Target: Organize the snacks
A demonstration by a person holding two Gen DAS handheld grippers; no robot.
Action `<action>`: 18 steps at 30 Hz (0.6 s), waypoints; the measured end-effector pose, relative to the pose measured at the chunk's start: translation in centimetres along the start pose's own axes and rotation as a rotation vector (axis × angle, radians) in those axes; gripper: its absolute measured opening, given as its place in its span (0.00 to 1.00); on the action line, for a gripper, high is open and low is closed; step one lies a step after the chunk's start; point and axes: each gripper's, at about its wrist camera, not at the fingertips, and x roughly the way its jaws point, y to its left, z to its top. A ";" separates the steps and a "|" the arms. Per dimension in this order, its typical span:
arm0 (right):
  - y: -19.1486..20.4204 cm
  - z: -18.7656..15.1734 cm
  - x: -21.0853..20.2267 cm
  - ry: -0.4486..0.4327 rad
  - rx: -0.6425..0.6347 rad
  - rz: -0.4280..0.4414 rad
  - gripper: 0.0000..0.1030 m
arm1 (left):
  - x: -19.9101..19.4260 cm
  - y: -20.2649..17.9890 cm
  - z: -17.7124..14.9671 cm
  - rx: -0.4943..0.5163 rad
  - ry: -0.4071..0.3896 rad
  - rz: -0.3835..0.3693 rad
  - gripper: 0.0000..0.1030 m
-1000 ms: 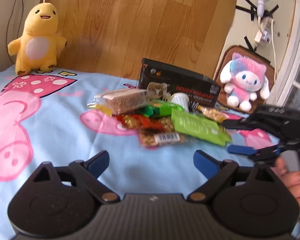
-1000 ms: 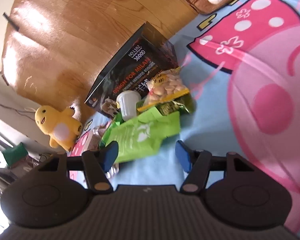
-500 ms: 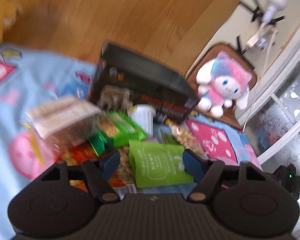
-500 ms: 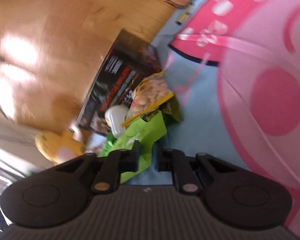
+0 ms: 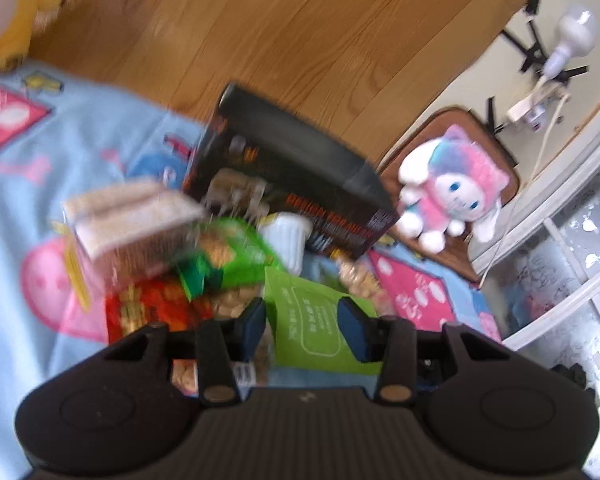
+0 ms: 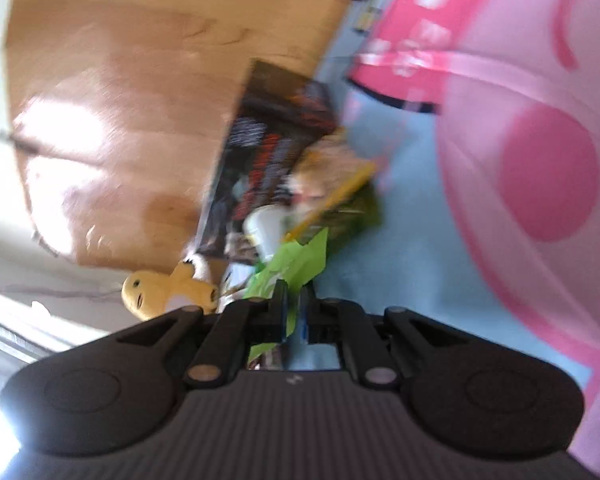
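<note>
Cartoon-print blanket point(image 5: 16, 360), crinkly flat green pouch point(image 6: 300, 260) pinched by right tool point(image 6: 294, 316)

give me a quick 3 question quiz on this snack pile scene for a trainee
1. True or false: the right gripper is shut on the light green packet.
2. Which stands directly behind the snack pile? A) black box B) a basket C) a kettle
3. Fill in: the left gripper is ____, its fingers on either side of the light green packet.

Key: 1 true; 2 A; 3 open
</note>
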 end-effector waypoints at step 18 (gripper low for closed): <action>9.9 3.7 8.2 -0.286 -0.771 -0.293 0.47 | 7.4 -1.9 9.9 0.137 -0.122 0.162 0.50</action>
